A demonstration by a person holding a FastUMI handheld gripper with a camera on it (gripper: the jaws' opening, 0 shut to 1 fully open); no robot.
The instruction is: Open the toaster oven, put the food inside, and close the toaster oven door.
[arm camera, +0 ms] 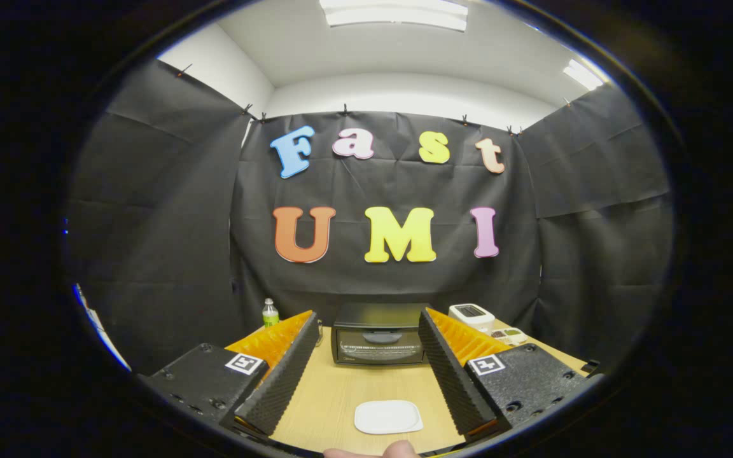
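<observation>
A black toaster oven [378, 334] stands at the far side of the wooden table [341, 394], its glass door shut, straight ahead beyond my fingers. A white plate [388, 416] lies on the table between my fingers, near the front edge; I cannot tell whether food is on it. My gripper [369, 331] is open wide, with nothing between its fingers, held above the table well short of the oven. A fingertip of a person's hand [398, 450] shows just below the plate.
A small bottle with a green label [270, 313] stands at the back left of the table. A white appliance [472, 316] and a small tray with compartments [509, 334] sit at the back right. Black cloth walls close the booth on three sides.
</observation>
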